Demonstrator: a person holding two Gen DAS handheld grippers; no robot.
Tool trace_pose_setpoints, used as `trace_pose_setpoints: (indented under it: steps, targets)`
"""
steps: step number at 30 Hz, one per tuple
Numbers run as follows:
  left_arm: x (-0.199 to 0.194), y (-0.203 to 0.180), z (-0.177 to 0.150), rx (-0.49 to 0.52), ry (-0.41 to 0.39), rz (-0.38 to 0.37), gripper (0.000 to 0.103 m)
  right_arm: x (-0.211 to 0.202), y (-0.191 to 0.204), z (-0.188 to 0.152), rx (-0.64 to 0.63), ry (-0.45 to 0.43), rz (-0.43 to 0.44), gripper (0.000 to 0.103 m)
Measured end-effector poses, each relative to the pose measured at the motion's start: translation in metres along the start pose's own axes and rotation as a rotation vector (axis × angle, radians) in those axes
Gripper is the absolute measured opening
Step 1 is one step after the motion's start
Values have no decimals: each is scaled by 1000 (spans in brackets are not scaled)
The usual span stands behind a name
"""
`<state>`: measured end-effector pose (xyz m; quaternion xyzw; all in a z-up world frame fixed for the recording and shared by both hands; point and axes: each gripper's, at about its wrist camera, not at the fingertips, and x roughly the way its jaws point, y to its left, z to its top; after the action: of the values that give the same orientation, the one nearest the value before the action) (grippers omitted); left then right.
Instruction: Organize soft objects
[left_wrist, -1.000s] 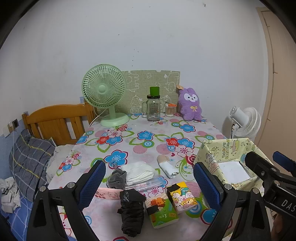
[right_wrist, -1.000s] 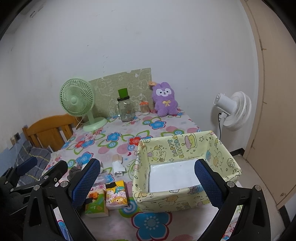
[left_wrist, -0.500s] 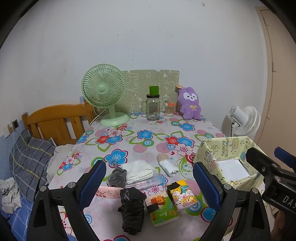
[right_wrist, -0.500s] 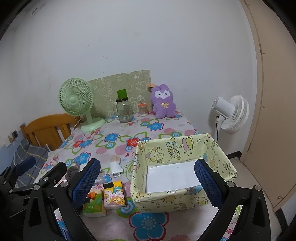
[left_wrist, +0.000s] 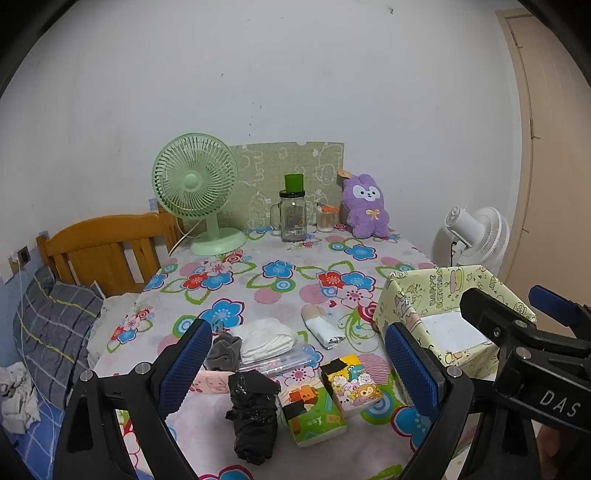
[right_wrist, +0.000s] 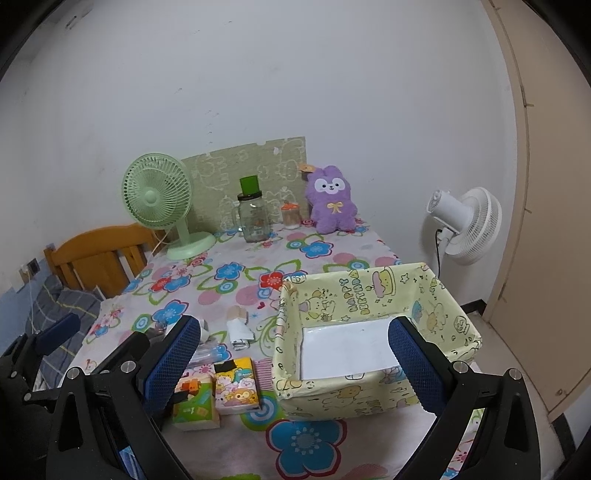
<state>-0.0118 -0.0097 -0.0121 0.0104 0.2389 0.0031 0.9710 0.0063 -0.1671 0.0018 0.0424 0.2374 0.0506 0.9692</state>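
Note:
A floral tablecloth covers the table (left_wrist: 295, 273). Near its front lie a black rolled cloth (left_wrist: 253, 413), a grey cloth (left_wrist: 223, 350), a folded white cloth (left_wrist: 267, 339), a small white roll (left_wrist: 319, 326) and two tissue packs (left_wrist: 351, 382) (left_wrist: 312, 415). A yellow fabric bin (right_wrist: 369, 339), empty with a white bottom, stands at the front right. My left gripper (left_wrist: 299, 365) is open above the cloths. My right gripper (right_wrist: 295, 358) is open in front of the bin. A purple plush rabbit (left_wrist: 365, 206) sits at the back.
A green desk fan (left_wrist: 195, 192), a glass jar with green lid (left_wrist: 293, 210) and a small jar (left_wrist: 325, 219) stand at the back. A white floor fan (right_wrist: 465, 225) stands right of the table. A wooden headboard (left_wrist: 103, 247) and bedding are on the left.
Both grippers have drawn back and risen slightly, so the table and the bin look a little farther away. Nothing on the table has moved.

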Motion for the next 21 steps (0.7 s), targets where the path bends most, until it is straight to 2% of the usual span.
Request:
trace_pose_setpoints:
  steps: [6, 11, 21]
  targets:
    - [6, 4, -8, -14, 19, 2, 95, 3, 7, -5, 0, 0, 18, 103]
    - [13, 8, -20, -18, 48, -3, 90, 12, 19, -16, -9, 24, 45, 103]
    - [38, 26, -50, -41, 143, -16, 85, 37, 41, -45, 7, 94, 98, 97]
